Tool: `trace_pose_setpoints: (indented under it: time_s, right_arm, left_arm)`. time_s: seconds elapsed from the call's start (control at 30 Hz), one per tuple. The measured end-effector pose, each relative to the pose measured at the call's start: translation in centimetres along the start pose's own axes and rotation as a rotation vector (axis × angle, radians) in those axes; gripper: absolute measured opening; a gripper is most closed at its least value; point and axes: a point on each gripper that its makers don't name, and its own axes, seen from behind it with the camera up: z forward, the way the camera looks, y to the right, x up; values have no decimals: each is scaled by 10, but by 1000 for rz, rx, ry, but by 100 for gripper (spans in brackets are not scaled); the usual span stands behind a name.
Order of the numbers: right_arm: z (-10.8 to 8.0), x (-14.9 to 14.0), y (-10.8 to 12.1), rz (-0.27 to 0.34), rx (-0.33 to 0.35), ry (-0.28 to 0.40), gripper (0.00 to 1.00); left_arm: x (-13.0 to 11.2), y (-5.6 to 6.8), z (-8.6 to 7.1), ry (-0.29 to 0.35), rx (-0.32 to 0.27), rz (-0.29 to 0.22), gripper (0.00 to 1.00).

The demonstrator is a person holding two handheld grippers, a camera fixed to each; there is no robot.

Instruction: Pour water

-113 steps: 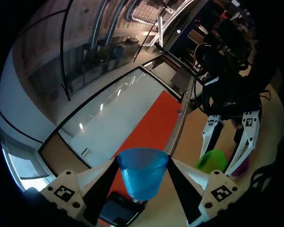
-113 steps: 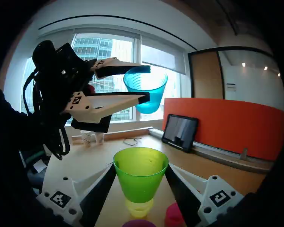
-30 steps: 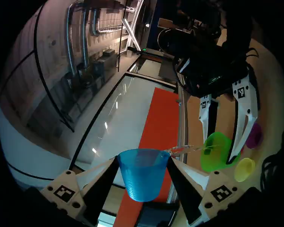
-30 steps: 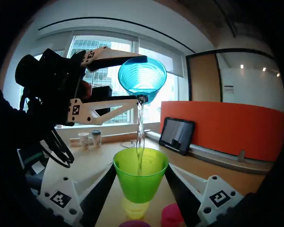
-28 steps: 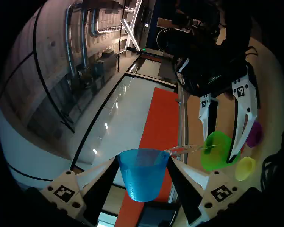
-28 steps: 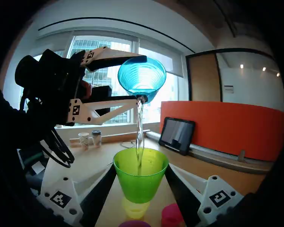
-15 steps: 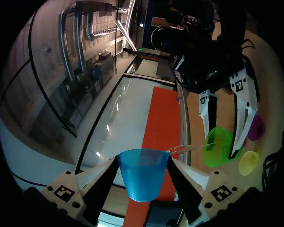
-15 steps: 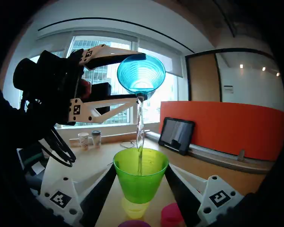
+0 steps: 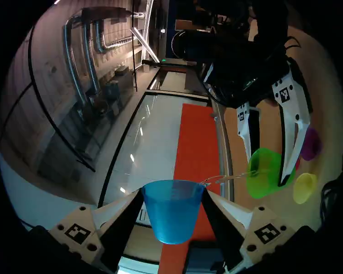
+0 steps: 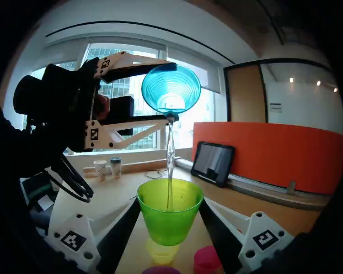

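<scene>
My left gripper (image 9: 172, 217) is shut on a blue cup (image 9: 172, 214), tipped far over on its side. In the right gripper view that blue cup (image 10: 170, 94) hangs high, mouth facing me, between the left gripper's white fingers (image 10: 130, 66). A thin stream of water (image 10: 169, 155) falls from its rim into the green cup (image 10: 169, 214), which my right gripper (image 10: 169, 219) is shut on, upright. In the left gripper view the stream (image 9: 226, 177) runs across to the green cup (image 9: 264, 172) held by the right gripper (image 9: 268, 171).
Under the green cup stand a yellow cup (image 10: 161, 252), a pink cup (image 10: 205, 258) and a purple cup (image 10: 161, 270) on the wooden table (image 10: 103, 196). A tablet (image 10: 212, 164) leans by an orange partition (image 10: 281, 150). Two small paper cups (image 10: 105, 168) stand near the window.
Over the last second the blue cup has tipped slightly further and the water keeps running into the green cup. 3.8 s ago the blue cup was nearly upright with no stream.
</scene>
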Motion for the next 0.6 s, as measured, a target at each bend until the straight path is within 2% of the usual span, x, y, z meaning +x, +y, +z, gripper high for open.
trace_pose_setpoints:
  time_s: [0.6]
  right_arm:
    - [-3, 5, 4, 5, -5, 15, 90]
  left_arm:
    - [0, -7, 7, 1, -8, 116, 89]
